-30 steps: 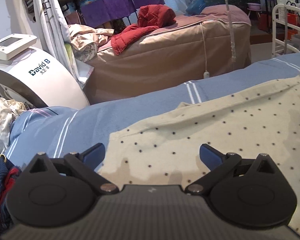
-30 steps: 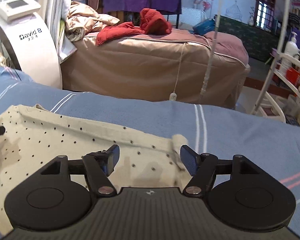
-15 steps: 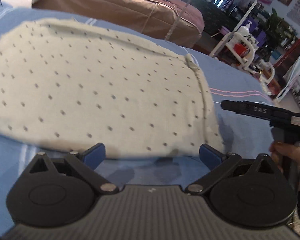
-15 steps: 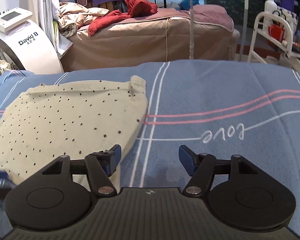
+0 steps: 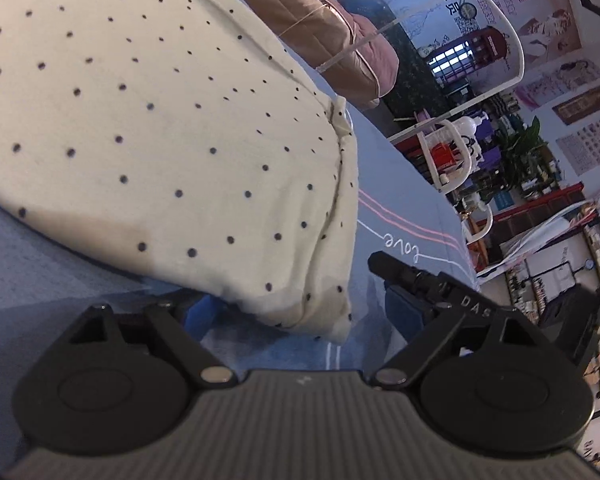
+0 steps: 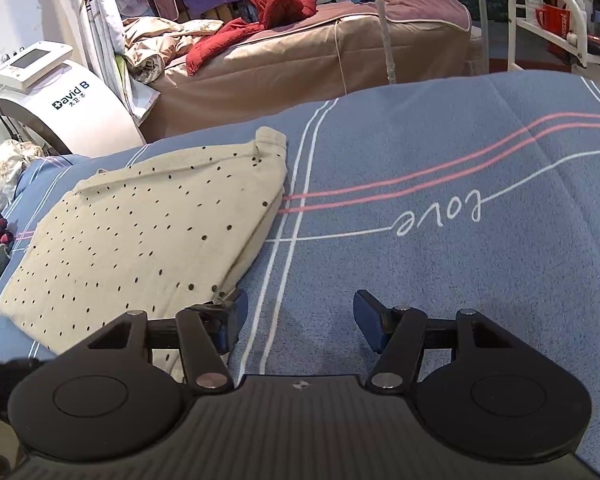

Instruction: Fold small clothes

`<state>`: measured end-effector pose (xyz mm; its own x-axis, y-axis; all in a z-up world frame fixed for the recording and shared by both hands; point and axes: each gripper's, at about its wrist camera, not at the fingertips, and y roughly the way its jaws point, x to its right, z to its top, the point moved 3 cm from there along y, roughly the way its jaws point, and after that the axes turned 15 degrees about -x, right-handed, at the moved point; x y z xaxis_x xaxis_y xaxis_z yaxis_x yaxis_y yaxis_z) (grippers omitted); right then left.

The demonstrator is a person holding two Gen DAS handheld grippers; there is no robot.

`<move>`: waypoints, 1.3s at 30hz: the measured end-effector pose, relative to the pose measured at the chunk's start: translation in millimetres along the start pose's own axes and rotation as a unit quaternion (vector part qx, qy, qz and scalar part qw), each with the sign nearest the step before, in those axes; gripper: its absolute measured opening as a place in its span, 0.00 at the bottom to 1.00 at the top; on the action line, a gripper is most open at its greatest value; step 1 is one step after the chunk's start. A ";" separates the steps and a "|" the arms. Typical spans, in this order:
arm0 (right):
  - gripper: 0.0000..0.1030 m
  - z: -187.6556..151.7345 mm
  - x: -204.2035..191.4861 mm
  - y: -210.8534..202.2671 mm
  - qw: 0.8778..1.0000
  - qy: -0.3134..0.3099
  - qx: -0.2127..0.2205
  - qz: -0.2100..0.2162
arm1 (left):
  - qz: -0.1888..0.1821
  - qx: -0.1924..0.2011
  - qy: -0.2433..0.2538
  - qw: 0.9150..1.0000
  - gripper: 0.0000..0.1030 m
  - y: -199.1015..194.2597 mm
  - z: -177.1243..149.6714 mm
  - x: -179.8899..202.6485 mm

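Now, left fingers (image 5: 300, 308): closing round cream dotted cloth garment's (image 5: 160, 120) corner, not yet gripping.
Right fingers (image 6: 296, 320): released, garment's edge beside the inner one.
Risk: pinching the blue bed cover (image 6: 440, 152) too.

The cream dotted garment (image 5: 152, 128) runs off the left wrist view at 9 to 12 o'clock, and its near corner hides part of one blue fingertip (image 5: 204, 312). At 3 o'clock, wall posters (image 5: 580, 100) are unreadably small.
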<state>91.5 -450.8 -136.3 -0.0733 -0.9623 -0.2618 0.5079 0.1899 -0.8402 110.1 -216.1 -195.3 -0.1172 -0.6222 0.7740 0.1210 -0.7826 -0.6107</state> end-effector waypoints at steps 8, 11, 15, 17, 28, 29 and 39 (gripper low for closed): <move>0.94 5.4 6.7 -4.7 1.000 -0.003 0.011 -0.002 | -0.011 0.008 -0.058 0.998 0.35 36.1 8.1 11.5; 0.94 20.8 0.7 -1.9 0.999 -0.021 0.013 0.020 | -0.020 0.011 -0.087 0.996 0.12 37.6 10.6 4.6; 0.94 49.9 -7.1 16.6 0.997 -0.007 -0.007 0.078 | -0.041 0.033 -0.077 0.996 0.09 28.5 25.7 12.3; 0.94 60.6 -8.7 24.8 0.994 0.014 -0.018 0.103 | -0.057 0.050 -0.069 0.995 0.08 18.6 37.4 21.2; 1.00 74.7 -4.8 59.9 0.947 0.197 -0.094 0.235 | -0.046 0.116 -0.060 0.990 0.07 -40.8 91.3 20.3; 1.00 75.3 -7.1 60.7 0.946 0.199 -0.094 0.239 | -0.047 0.112 -0.057 0.991 0.07 -39.7 90.9 21.7; 1.00 90.4 -5.7 78.9 0.921 0.260 -0.106 0.271 | -0.048 0.072 -0.046 0.995 0.07 -28.8 54.9 15.2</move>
<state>209.6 -447.8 -158.1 -0.2878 -0.5022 -0.8154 0.4165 0.7011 -0.5788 159.0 -201.8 -156.8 -0.0445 -0.5352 0.8436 0.2549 -0.8225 -0.5084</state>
